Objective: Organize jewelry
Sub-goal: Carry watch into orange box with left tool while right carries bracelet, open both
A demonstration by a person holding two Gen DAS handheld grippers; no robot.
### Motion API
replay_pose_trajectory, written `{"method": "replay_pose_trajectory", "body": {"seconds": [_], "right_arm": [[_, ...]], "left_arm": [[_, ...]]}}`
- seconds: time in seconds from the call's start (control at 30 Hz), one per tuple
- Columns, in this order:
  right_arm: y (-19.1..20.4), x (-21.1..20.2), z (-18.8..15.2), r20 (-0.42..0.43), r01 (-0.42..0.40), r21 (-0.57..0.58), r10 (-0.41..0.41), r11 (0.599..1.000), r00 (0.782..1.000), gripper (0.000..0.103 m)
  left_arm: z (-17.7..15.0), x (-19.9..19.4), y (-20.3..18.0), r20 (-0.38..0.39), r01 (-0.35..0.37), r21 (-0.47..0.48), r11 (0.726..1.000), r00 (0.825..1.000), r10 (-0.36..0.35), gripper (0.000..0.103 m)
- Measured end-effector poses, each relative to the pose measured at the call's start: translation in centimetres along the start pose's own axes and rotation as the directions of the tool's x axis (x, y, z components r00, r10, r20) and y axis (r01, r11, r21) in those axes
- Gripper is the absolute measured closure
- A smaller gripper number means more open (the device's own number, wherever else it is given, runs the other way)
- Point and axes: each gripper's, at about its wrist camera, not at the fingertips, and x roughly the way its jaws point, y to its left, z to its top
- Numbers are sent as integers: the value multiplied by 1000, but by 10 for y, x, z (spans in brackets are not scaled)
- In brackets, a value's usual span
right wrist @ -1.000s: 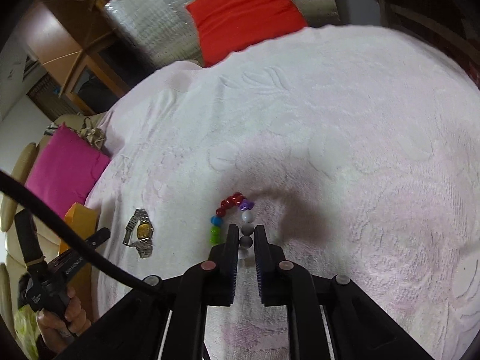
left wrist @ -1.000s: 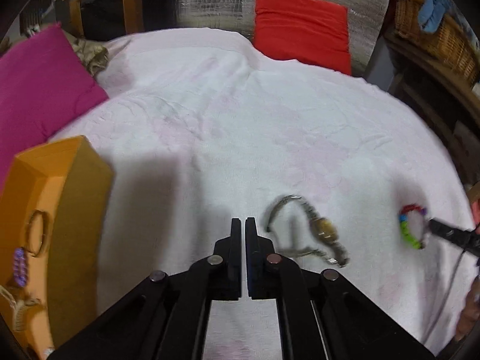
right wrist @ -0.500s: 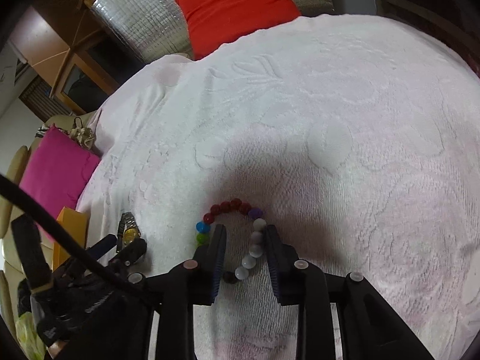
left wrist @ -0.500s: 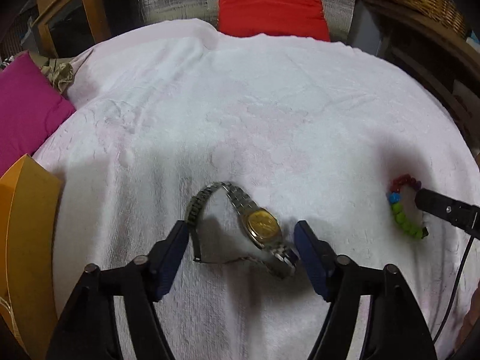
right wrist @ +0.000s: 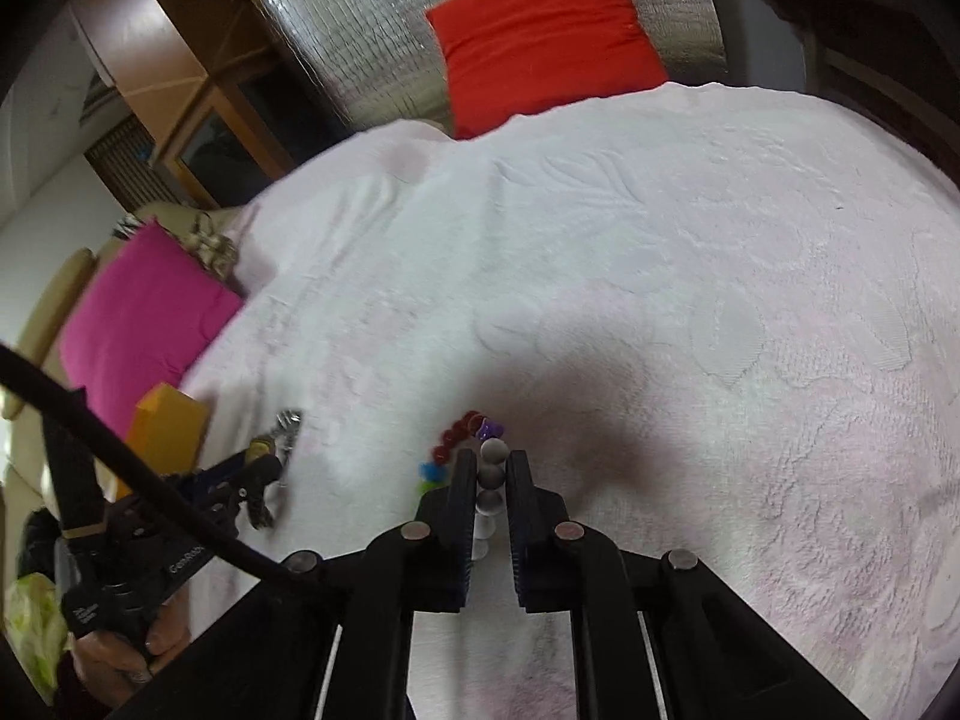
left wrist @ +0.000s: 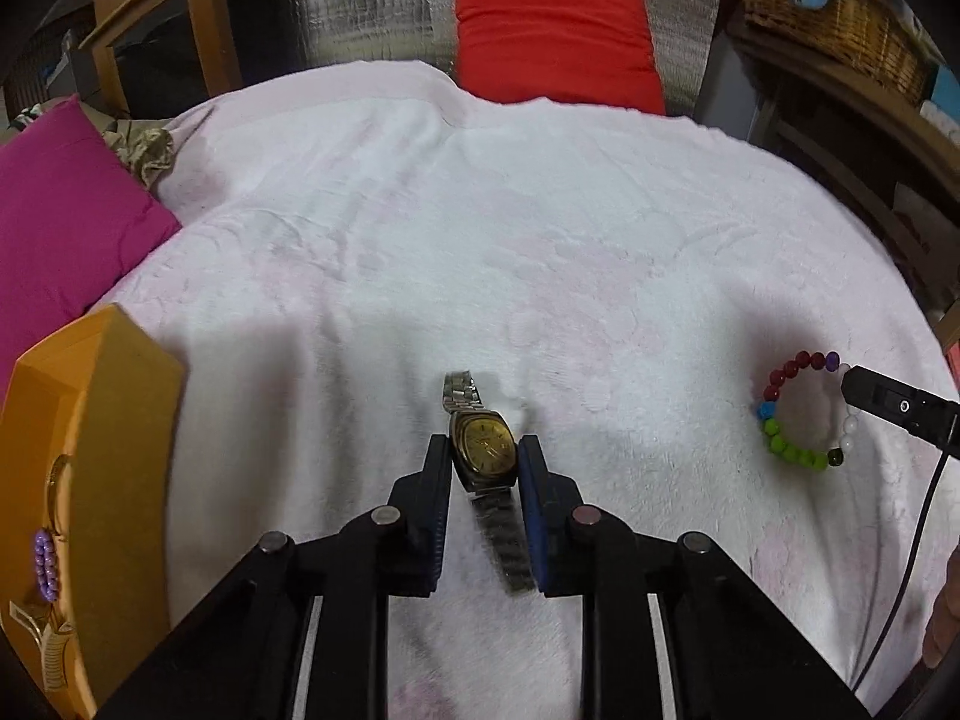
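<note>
While both tools point down at the pale pink bedspread (left wrist: 540, 228), the items stand as follows:

1. Left gripper (left wrist: 483, 450), lower centre of the left wrist view: its jaws are closing, with the watch between them and the pads against the sides of the case.
2. Watch (left wrist: 485, 447): gold dial, steel band. One end of the band shows above the case; the other trails down between the fingers and is blurred.
3. Right gripper (right wrist: 492, 468), lower centre of the right wrist view: jaws drawn together on the white and grey stretch of the bead bracelet.
4. Bead bracelet (left wrist: 798, 414), right of the left wrist view: a ring of red, blue, green, dark, white and purple beads lying on the bedspread, well apart from the watch.
5. Orange box (left wrist: 114, 420), left edge: open, holding a purple bead string (left wrist: 45, 564) and gold pieces.
6. Pink cushion (left wrist: 60, 210), upper left.
7. Red cushion (left wrist: 552, 36), top centre, against a silver quilted sheet (left wrist: 372, 0).
8. Wicker basket (left wrist: 840, 12), upper right.
</note>
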Motion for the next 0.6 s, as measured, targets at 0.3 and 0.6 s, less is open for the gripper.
{"method": "replay_pose_trajectory", "body": {"seconds": [0.3, 0.6], "right_arm": [[28, -30, -2, 61, -105, 9, 104, 994, 993, 92], [102, -44, -12, 63, -211, -88, 216, 974, 974, 92]], "left_arm": [[-14, -71, 30, 123, 65, -12, 998, 990, -63, 80], [-32, -158, 94, 268, 60, -91, 994, 963, -33, 80]]}}
